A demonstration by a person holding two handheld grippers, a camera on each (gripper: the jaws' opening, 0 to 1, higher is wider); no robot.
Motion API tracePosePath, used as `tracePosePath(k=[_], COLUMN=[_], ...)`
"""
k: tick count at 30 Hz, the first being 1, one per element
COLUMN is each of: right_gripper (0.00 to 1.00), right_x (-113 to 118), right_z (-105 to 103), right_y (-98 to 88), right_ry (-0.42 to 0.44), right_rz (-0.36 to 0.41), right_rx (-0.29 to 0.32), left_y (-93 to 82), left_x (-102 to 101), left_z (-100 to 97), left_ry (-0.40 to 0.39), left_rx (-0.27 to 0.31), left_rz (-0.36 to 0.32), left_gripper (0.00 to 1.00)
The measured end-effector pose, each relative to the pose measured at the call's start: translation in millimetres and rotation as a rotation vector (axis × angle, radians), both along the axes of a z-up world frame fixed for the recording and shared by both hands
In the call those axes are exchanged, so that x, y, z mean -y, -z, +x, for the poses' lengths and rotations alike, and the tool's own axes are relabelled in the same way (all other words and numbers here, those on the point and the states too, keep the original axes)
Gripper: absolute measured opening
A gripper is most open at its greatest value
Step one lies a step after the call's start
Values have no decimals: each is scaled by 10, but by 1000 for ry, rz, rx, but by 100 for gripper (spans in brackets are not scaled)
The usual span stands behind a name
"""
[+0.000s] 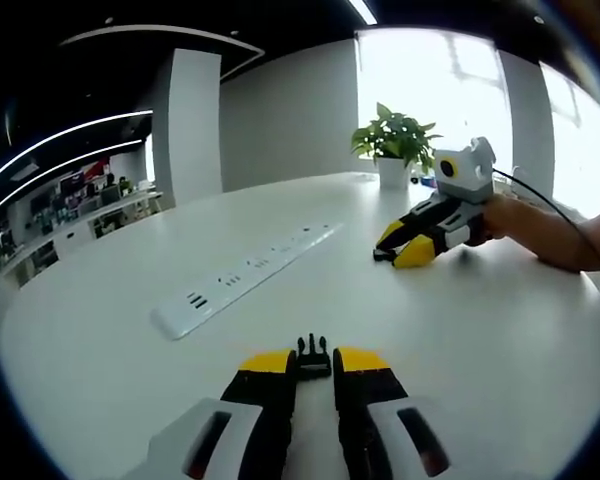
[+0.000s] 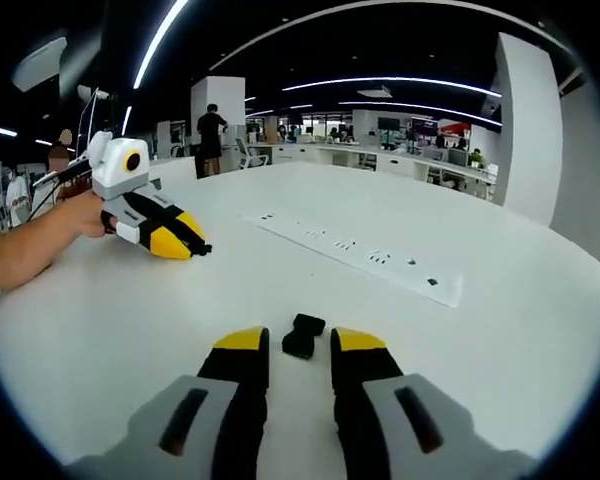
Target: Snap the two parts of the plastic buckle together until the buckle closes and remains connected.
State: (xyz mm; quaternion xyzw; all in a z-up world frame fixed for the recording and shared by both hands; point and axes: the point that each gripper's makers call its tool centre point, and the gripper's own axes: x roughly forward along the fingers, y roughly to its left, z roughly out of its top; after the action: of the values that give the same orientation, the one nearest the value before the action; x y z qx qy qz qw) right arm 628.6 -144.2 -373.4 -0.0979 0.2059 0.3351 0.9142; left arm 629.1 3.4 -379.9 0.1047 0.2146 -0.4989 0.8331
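The black pronged buckle part (image 1: 313, 356) sits between the yellow tips of my left gripper (image 1: 314, 362), which is shut on it just above the white table (image 1: 500, 330). In the right gripper view the left gripper (image 2: 192, 244) lies at the upper left in a person's hand (image 2: 80, 215), a bit of black showing at its tip. The other black buckle part (image 2: 301, 336) lies on the table (image 2: 500, 350) just ahead of and between the spread tips of my right gripper (image 2: 301, 345), which is open. In the left gripper view the right gripper (image 1: 400, 250) rests on the table at the right.
A long white power strip (image 1: 242, 278) (image 2: 358, 252) lies across the table's middle. A potted plant (image 1: 394, 147) stands at the far edge. A person's forearm (image 1: 565, 235) reaches in from the right. Someone stands by desks in the background (image 2: 212, 135).
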Motion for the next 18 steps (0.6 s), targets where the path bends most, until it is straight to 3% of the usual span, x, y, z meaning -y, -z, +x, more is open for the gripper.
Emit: tracePosePath(k=[13,18], right_gripper=[17,18], right_x=[107,47], right_z=[52,31], right_y=[5,-2], right_ry=[69,34], right_rz=[-41,-39], right_rx=[7,14], left_y=[-1,0], left_x=[6,5], left_z=[-21,-17], left_ry=[1,1], left_rx=[-3,-3], left_rz=[0,-1], left_gripper=[12,12])
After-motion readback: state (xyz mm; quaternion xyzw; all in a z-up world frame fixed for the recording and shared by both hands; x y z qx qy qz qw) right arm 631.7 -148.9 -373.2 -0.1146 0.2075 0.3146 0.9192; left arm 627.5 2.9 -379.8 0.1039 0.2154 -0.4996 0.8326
